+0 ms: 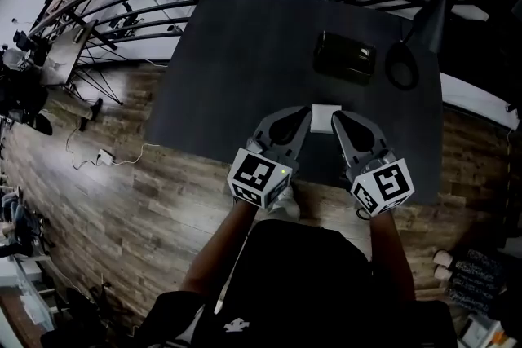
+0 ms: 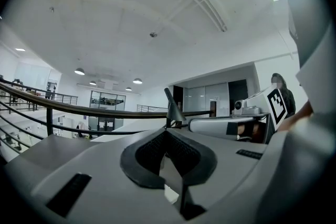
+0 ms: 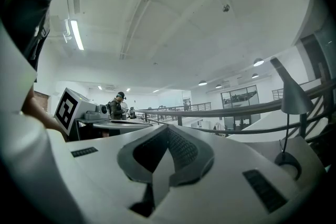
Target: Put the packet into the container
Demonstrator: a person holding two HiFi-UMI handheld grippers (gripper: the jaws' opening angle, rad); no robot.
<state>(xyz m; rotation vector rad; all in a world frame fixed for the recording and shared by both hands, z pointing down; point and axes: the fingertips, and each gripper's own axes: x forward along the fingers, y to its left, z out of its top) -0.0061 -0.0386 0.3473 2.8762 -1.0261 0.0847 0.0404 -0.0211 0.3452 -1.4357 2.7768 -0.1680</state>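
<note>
Left claw (image 1: 305, 116) and right claw (image 1: 336, 118) are both shut, holding nothing, tips flanking the white packet (image 1: 325, 112) near the desk (image 1: 236, 69) edge. I judge that's staging a pickup, with the dark container (image 1: 345, 57) waiting beyond.

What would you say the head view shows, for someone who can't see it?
A person holds the left tongs and right tongs side by side over a dark table, tips by a white packet. A dark container sits farther back.
</note>
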